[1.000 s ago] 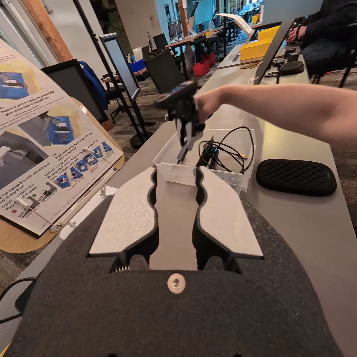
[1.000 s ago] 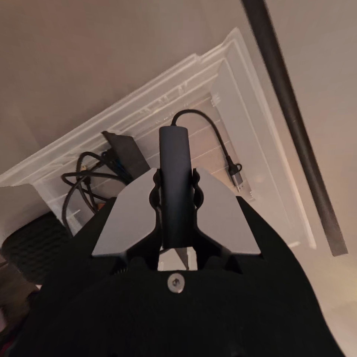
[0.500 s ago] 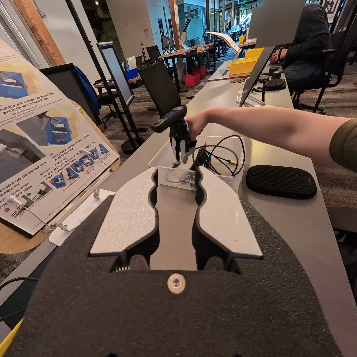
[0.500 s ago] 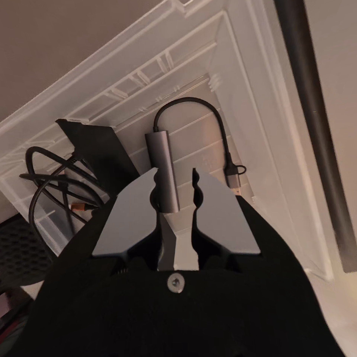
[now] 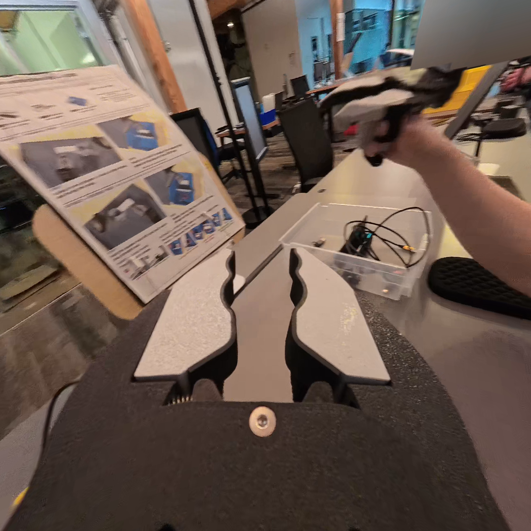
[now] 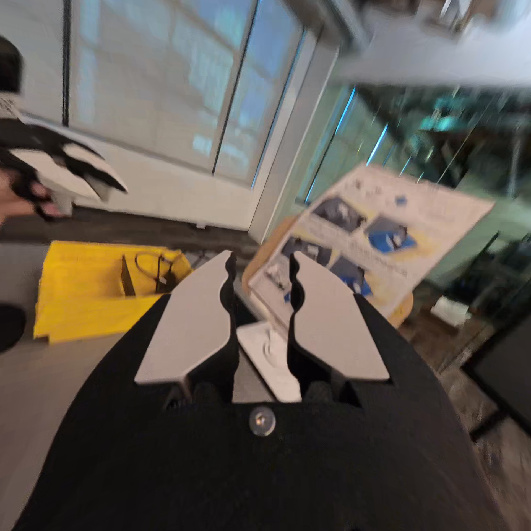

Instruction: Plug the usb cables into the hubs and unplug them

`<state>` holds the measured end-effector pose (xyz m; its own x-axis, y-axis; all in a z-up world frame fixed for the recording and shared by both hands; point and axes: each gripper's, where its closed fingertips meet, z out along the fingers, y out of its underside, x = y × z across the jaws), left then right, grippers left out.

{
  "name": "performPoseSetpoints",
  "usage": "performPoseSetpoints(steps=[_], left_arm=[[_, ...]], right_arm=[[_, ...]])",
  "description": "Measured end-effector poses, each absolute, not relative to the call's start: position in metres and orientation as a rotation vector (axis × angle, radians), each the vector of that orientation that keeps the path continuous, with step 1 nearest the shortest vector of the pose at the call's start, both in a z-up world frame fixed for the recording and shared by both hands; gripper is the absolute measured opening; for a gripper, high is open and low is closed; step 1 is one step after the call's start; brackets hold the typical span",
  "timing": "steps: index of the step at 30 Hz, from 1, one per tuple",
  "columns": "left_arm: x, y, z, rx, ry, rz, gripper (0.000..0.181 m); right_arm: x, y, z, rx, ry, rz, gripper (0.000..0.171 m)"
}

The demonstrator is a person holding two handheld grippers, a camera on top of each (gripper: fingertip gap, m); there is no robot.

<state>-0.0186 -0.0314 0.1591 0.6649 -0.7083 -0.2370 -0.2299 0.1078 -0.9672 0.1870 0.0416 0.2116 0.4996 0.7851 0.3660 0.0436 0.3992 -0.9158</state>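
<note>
In the left wrist view, the left gripper [image 5: 262, 260] hovers above the grey table [image 5: 431, 359] with its fingers apart and empty. Ahead sits a clear plastic bin [image 5: 359, 247] holding a dark hub [image 5: 357, 238] and looped black cables [image 5: 402, 232], beside a black pad [image 5: 482, 284]. The right gripper [image 5: 330, 106] is raised above the bin in a hand [image 5: 402, 143]; motion blur hides its finger state here. An instruction board [image 5: 115, 172] leans at the left. In the right wrist view, the right gripper [image 6: 262, 260] has spread, empty fingers, pointing toward the board [image 6: 373, 244] and a yellow bin [image 6: 86, 287] containing cables.
</note>
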Motion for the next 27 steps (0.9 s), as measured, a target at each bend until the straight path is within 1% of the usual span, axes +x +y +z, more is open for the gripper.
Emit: performPoseSetpoints(steps=[2, 6, 10, 13, 17, 20, 22, 24, 27], left_arm=[[-0.038, -0.026, 0.160, -1.486, 0.763, -0.367, 0.035], [-0.076, -0.013, 0.155, -1.554, 0.653, -0.196, 0.035], [-0.121, 0.009, 0.136, -1.688, 0.499, 0.002, 0.033], [-0.153, 0.023, 0.105, -1.850, 0.459, 0.120, 0.033], [-0.164, 0.032, 0.062, -1.999, 0.573, 0.179, 0.030], [-0.149, 0.046, 0.041, -2.039, 0.667, 0.158, 0.028], [-0.127, 0.060, 0.028, -2.047, 0.812, 0.092, 0.025], [-0.125, 0.071, 0.009, -2.085, 0.969, 0.107, 0.017], [-0.147, 0.079, -0.021, -2.183, 1.221, 0.199, 0.020]], right_arm=[[0.165, 0.014, 0.215, -1.025, -0.956, 0.554, 0.036], [0.134, -0.015, 0.193, -1.012, -1.042, 0.626, 0.036], [0.134, 0.001, 0.179, -1.091, -1.046, 0.676, 0.037], [0.145, 0.016, 0.171, -1.133, -1.029, 0.686, 0.039], [0.166, 0.024, 0.167, -1.167, -1.020, 0.678, 0.041], [0.180, 0.025, 0.166, -1.174, -1.013, 0.710, 0.041], [0.188, 0.029, 0.167, -1.182, -0.993, 0.726, 0.041], [0.190, 0.032, 0.165, -1.191, -0.989, 0.752, 0.041], [0.187, 0.032, 0.160, -1.203, -1.020, 0.768, 0.041]])
